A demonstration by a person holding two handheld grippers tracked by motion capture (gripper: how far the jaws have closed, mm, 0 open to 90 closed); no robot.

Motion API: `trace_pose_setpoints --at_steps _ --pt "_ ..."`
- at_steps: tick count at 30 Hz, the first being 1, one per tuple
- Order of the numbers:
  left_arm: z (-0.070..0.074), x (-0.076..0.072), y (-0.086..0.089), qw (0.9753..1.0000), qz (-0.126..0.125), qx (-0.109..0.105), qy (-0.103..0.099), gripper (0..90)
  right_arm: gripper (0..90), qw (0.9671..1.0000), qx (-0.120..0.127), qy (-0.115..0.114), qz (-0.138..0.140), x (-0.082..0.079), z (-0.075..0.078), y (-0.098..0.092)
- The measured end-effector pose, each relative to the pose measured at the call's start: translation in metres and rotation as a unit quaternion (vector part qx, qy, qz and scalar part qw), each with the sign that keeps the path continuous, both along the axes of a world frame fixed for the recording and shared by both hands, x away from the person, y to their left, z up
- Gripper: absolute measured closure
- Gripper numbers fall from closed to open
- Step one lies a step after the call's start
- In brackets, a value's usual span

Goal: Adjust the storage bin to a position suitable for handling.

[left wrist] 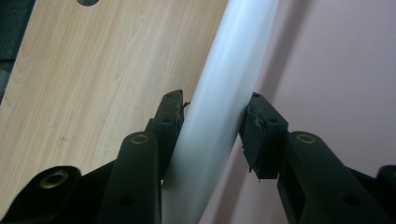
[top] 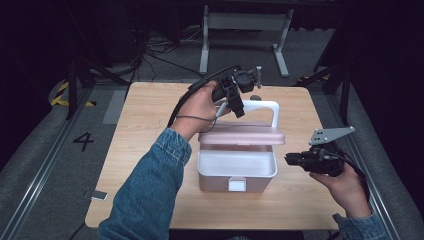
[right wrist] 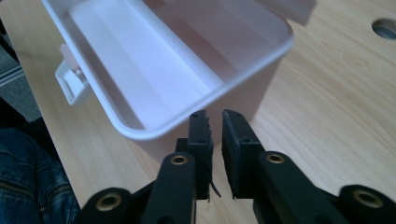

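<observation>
We have a pink box (top: 236,170) sitting in the middle of the wooden table (top: 145,130). Its lid (top: 242,134) is lifted up and the box is open. We can see the white inside of it. There is a small white latch (top: 237,185) on the front wall, on the side close to us.

On top of the lid is a white handle (top: 265,107). Our left gripper (top: 237,103) is up above the back of the box. Its two black jaws are squeezed on the handle, one on each side. In the left gripper view the handle (left wrist: 219,107) runs up between the jaws, and both pads press on it. The pink lid (left wrist: 336,70) is just behind it, and the table (left wrist: 93,70) is on the other side.

Our right gripper (top: 292,160) is low, just beside the right side of the box. It holds nothing. In the right gripper view its jaws are almost together, with only a thin gap between them. The tips (right wrist: 215,122) are very near the box's corner (right wrist: 261,70), just under the white rim. We cannot tell if they touch it.

A blue sleeve (top: 150,190) covers our left arm.
</observation>
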State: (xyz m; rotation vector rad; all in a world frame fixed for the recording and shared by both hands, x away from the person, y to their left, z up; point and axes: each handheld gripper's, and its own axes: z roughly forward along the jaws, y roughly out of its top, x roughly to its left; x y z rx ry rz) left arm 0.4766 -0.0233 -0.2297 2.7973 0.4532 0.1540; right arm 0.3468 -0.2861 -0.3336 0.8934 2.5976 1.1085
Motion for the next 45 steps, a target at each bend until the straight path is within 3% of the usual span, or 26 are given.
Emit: trace_pose_setpoints --at_steps 7,9,18,21,27,33,39,45 --pt "0.000 0.000 0.000 1.0000 0.000 0.002 0.001 62.1 88.3 0.9972 0.061 -0.043 0.009 -0.003 -0.003 0.012" --pt "0.000 0.000 0.000 1.0000 0.000 0.001 0.002 62.1 88.5 0.9965 0.070 -0.045 0.008 -0.003 -0.004 0.013" --pt "-0.002 0.001 0.000 1.0000 0.003 -0.003 0.006 61.6 89.7 0.9882 0.135 -0.073 -0.003 -0.001 0.000 0.010" --pt "-0.002 0.001 0.001 1.0000 0.006 -0.004 0.005 61.5 89.8 0.9841 0.156 -0.084 -0.012 -0.001 0.002 0.008" --pt "-0.002 0.001 0.002 0.9999 0.015 -0.006 0.003 60.1 89.8 0.9835 0.156 -0.090 -0.016 0.000 0.001 0.011" --pt "0.000 -0.002 0.011 0.9993 0.034 -0.009 -0.015 43.8 89.8 0.9830 0.155 -0.097 -0.018 0.001 0.002 0.012" --pt "0.014 -0.010 0.034 0.9976 0.041 -0.042 -0.036 38.0 89.7 0.9841 0.149 -0.096 -0.017 0.002 0.001 0.015" --pt "0.029 -0.032 0.069 0.9954 0.050 -0.063 -0.051 38.4 89.8 0.9836 0.152 -0.095 -0.019 0.003 0.002 0.015"
